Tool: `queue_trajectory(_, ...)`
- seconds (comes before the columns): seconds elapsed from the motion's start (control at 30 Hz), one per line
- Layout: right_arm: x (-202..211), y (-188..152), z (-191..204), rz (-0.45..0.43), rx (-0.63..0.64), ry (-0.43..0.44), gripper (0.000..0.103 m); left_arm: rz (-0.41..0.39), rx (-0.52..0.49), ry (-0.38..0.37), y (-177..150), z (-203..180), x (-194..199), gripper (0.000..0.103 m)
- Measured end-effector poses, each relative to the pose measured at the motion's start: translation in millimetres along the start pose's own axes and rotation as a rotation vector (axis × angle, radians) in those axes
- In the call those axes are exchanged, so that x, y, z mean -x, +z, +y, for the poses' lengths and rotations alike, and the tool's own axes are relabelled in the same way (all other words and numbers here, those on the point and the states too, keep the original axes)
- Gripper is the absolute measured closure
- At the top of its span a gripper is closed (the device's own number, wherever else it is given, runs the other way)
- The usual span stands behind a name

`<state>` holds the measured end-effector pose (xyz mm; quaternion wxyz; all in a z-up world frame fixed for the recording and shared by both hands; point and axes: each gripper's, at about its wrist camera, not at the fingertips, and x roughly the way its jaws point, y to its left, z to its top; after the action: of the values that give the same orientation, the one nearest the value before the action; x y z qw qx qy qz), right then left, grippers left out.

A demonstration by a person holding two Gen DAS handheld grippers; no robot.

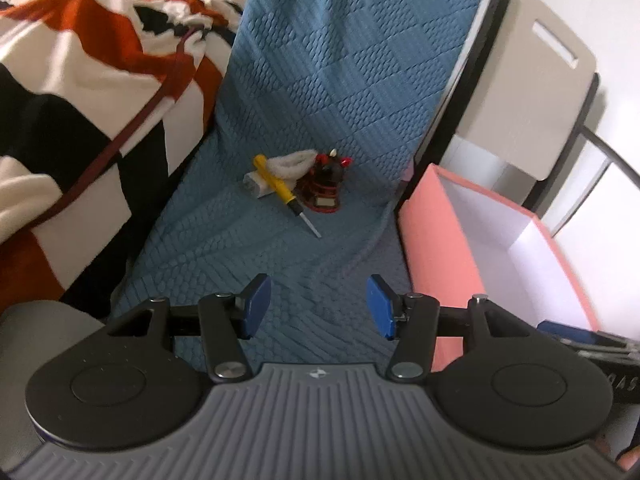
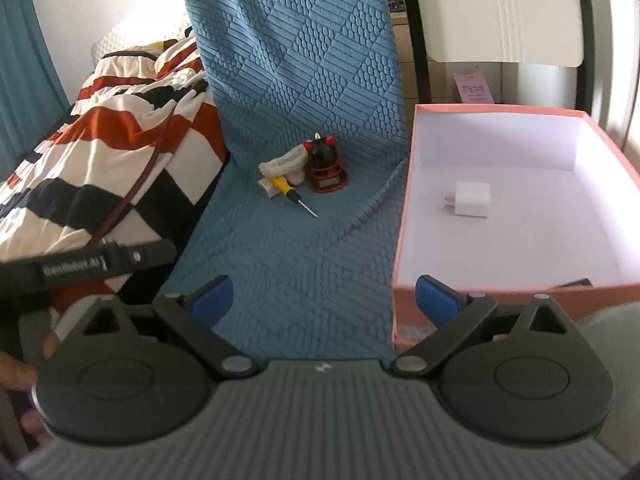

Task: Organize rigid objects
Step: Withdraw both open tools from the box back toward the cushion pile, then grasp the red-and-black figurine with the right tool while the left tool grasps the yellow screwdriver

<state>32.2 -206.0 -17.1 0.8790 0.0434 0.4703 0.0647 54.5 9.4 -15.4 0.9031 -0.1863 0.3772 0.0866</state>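
you are bringing both grippers toward the small pile on the blue cover [image 1: 304, 92], and neither one is carrying anything. the left gripper [image 1: 318, 306] is standing half open with bare cover between its pads; the right gripper [image 2: 324, 300] is standing wide, also empty.

the pile is lying well ahead of both, near the fold of the cover: a yellow screwdriver [image 1: 280, 188] is resting across a white block [image 1: 256, 185], its tip pointing out toward you, with a white cloth [image 1: 290, 165] behind it and a red-and-black figure [image 1: 326, 188] touching that cloth on the right. the pink box [image 2: 404, 216] is sitting just beside the cover on the right, and a white charger [image 2: 472, 199] is already lying inside.

the screwdriver is probably the easiest next pick. you are best off closing across its handle rather than the thin shaft, and lifting straight up so the block under it is not dragged along. the right gripper is nearer the box, so it likely suits the carry. leave the cloth; it looks soft.
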Motion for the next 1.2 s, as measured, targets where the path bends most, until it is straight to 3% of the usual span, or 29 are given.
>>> queue_trajectory(0.3,-41,21,7,-0.029,0.014,0.023,0.007,0.015,-0.016,0.041,14,27,-63,0.044)
queue_trajectory(0.37,-49,29,9,-0.042,0.022,0.027,0.015,0.019,-0.014,0.037,18,31,-74,0.044)
queue_trajectory(0.4,-54,33,9,-0.047,0.021,0.041,0.024,0.020,-0.017,0.037,20,33,-81,0.044)
queue_trajectory(0.43,-59,37,9,-0.045,0.017,0.049,0.025,0.020,-0.022,0.043,21,34,-88,0.044)
queue_trajectory(0.87,-136,66,9,0.053,0.029,0.064,0.031,0.102,-0.013,0.044,31,72,-173,0.044)
queue_trajectory(1.2,-183,87,12,0.098,0.041,0.093,0.034,0.125,0.016,0.049,50,87,-213,0.044)
